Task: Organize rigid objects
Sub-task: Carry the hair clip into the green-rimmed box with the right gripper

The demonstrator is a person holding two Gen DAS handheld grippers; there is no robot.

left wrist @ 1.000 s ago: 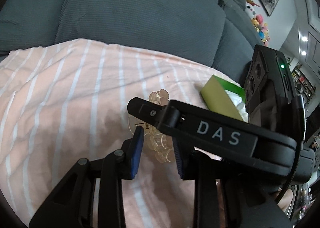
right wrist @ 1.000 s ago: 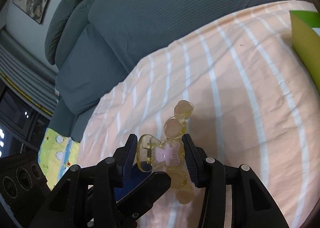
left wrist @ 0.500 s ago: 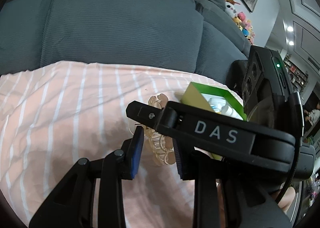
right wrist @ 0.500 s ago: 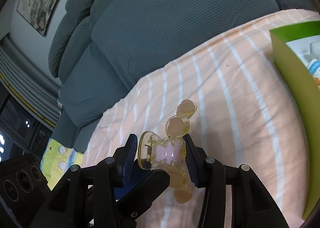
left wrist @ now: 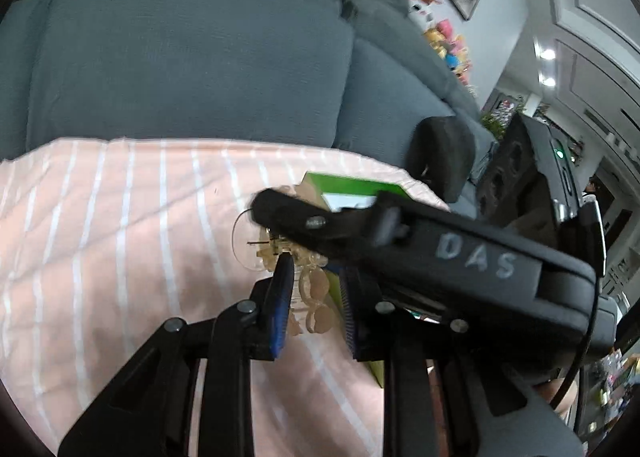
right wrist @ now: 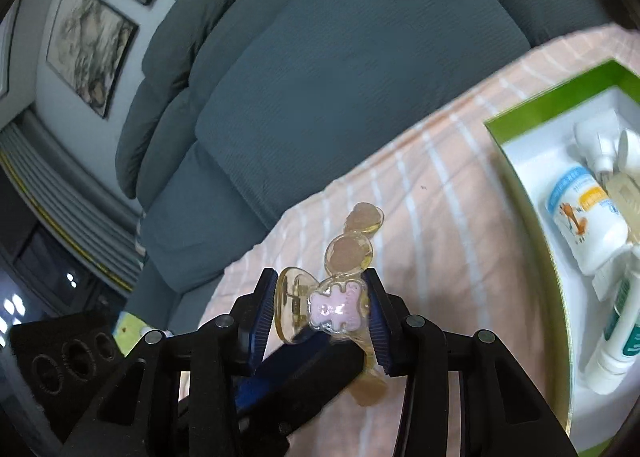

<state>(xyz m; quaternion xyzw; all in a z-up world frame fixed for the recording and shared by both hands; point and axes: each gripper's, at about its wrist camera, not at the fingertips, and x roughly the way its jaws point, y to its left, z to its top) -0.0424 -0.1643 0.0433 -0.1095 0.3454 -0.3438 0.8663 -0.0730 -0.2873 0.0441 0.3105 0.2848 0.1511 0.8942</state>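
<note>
A clear yellow hair claw clip with a pink bear (right wrist: 336,307) is held in my right gripper (right wrist: 320,317), whose blue pads are shut on it above the peach striped cloth (right wrist: 432,225). In the left wrist view the same clip (left wrist: 308,281) sits between my left gripper's (left wrist: 316,305) pads, and the right gripper's black finger (left wrist: 360,229) crosses over it. Whether the left pads touch the clip is unclear. A green box (right wrist: 516,185) with white lining holds bottles and tubes at the right; its edge also shows in the left wrist view (left wrist: 352,187).
A grey-blue sofa backrest (left wrist: 192,57) rises behind the cloth. Framed pictures (right wrist: 88,37) hang on the wall. Colourful toys (left wrist: 444,45) sit at the sofa's far end.
Both grippers have lifted and moved toward the green box with the clip between them. More of the box's inside now shows in the right wrist view.
</note>
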